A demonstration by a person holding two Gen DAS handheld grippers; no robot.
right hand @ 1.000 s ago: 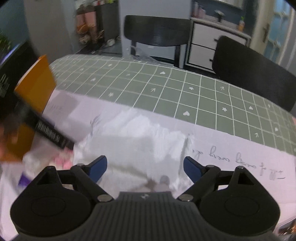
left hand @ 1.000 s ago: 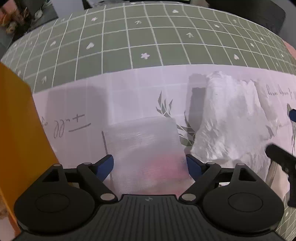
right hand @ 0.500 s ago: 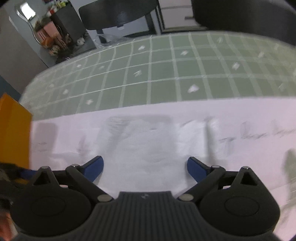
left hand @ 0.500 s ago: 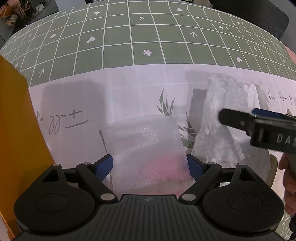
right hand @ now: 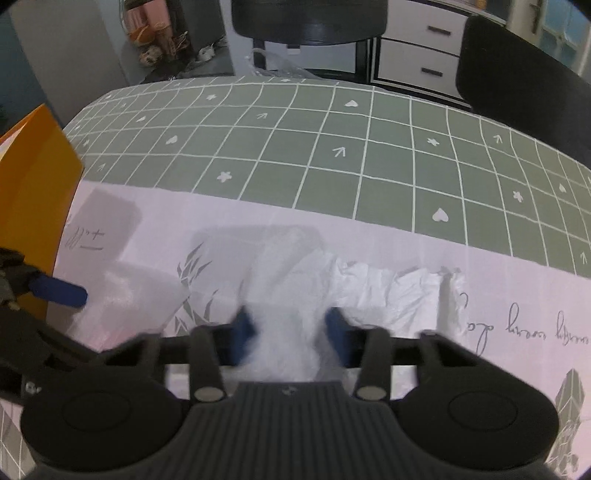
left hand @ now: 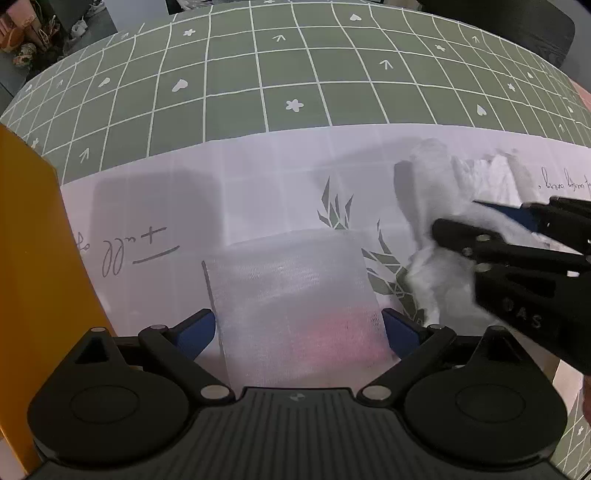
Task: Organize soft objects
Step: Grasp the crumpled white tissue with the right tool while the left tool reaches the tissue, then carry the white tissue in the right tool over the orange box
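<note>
A translucent mesh pouch (left hand: 295,288) with something pink inside lies on the pale printed sheet (left hand: 258,184). My left gripper (left hand: 298,328) points down at it and is open, one blue finger at each side of the pouch's near end. To the right lies a white crumpled soft wad (left hand: 436,173). My right gripper (left hand: 458,216) reaches in over it. In the right wrist view its jaws (right hand: 290,332) are closing, blurred, and the white wad (right hand: 388,291) fills the gap between the pads. The pouch (right hand: 140,295) shows at the left there.
An orange box (left hand: 33,258) stands upright at the left edge of the sheet. The green grid tablecloth (left hand: 295,66) stretches beyond the sheet. Two black chairs (right hand: 306,18) (right hand: 517,74) and a white drawer unit (right hand: 417,55) stand behind the table.
My right gripper came in from the right and down over the white wad, and its jaws narrowed from wide apart onto it. The left gripper and pouch stayed put.
</note>
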